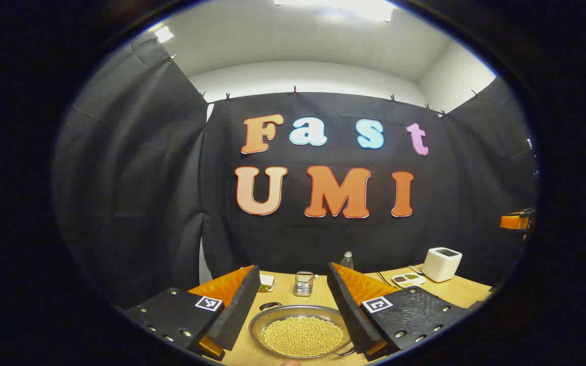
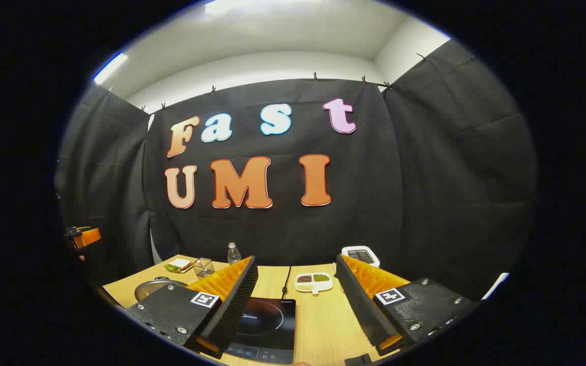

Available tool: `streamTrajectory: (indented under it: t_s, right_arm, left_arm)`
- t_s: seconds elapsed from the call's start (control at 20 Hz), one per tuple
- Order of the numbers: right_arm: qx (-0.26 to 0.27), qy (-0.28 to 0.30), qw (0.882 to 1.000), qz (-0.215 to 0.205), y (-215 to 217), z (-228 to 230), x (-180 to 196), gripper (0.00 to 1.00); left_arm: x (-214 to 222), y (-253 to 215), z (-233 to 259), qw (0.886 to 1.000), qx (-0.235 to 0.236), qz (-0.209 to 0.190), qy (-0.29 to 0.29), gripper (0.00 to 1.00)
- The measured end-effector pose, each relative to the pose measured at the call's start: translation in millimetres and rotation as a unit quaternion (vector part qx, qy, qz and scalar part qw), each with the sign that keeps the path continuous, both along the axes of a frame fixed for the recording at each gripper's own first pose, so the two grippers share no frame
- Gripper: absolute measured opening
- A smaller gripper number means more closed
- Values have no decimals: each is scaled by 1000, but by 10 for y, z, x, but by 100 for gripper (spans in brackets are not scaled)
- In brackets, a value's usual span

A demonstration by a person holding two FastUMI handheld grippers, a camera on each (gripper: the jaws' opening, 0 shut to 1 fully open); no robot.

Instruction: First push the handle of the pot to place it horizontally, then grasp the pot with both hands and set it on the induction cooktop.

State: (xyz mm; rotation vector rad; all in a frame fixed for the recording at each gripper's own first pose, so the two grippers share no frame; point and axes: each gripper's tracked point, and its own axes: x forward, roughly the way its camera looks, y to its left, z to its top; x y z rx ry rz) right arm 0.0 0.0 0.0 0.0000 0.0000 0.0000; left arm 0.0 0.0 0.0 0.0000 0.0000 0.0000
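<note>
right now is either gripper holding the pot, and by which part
Nothing is held. The left gripper is open above the pot; the right gripper is open over the induction cooktop.

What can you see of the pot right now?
The pot is a shallow, round, shiny metal pan, lidless, holding a heap of small yellowish beans. It sits flat on the wooden table, between the open fingers of the left tool, which do not touch it. A dark loop handle shows at its far-left rim, another at the near right.
</note>
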Motion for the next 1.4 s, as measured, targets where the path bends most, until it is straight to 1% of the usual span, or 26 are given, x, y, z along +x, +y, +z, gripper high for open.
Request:
streamTrajectory:
  t_s: [0.15, 0.35, 0.5, 0.55, 0.7, 0.75, 0.8, 0.95, 1.0, 1.2, 1.25, 1.3, 1.35, 1.4]
  right_arm:
    - [-2, 6, 1000, -5, -14, -12, -40, 96]
    - [17, 20, 1000, 1, 23, -55, -65, 96]
    - [12, 25, 1000, -5, -14, -96, -64, 96]
    - [12, 23, 1000, -3, -4, -89, -86, 100]
    - [12, 13, 1000, -6, -21, -36, -111, 100]
    - [9, 11, 1000, -6, -18, -35, -118, 96]
    - [9, 11, 1000, -7, -28, -38, -115, 96]
    - [13, 15, 1000, -1, -8, -67, -130, 96]
    - [12, 14, 1000, -1, -12, -64, -125, 100]
    - [13, 7, 1000, 1, -34, -34, -126, 100]
    - [13, 5, 1000, 1, -32, -33, -118, 96]
    - [12, 4, 1000, 1, -36, -30, -122, 100]
    - [11, 3, 1000, 1, -39, -22, -119, 100]
    - [9, 2, 1000, 1, -42, -23, -123, 96]
  left_arm:
    - [-21, -2, 46, 1000, 11, -4, -5, 84]
    - [-117, -8, 131, 1000, 24, -5, -8, 84]
    - [-101, -55, 151, 1000, 24, -10, -9, 84]
    - [-100, -74, 152, 1000, 23, -13, -9, 84]
    - [-140, -138, 88, 1000, 16, -22, 4, 84]
    - [-146, -167, 78, 1000, 13, -26, 7, 84]
    - [-138, -170, 75, 1000, 13, -27, 9, 84]
    - [-121, -143, 107, 1000, 12, -23, 6, 84]
    - [-122, -129, 113, 1000, 10, -20, 4, 84]
    - [-104, -58, 147, 1000, 17, -7, -2, 84]
    - [-113, -55, 147, 1000, 22, -6, -3, 84]
    - [-120, -57, 152, 1000, 25, -6, -4, 84]
    - [-119, -76, 162, 1000, 27, -9, -3, 84]
    - [-124, -96, 155, 999, 30, -12, -1, 84]
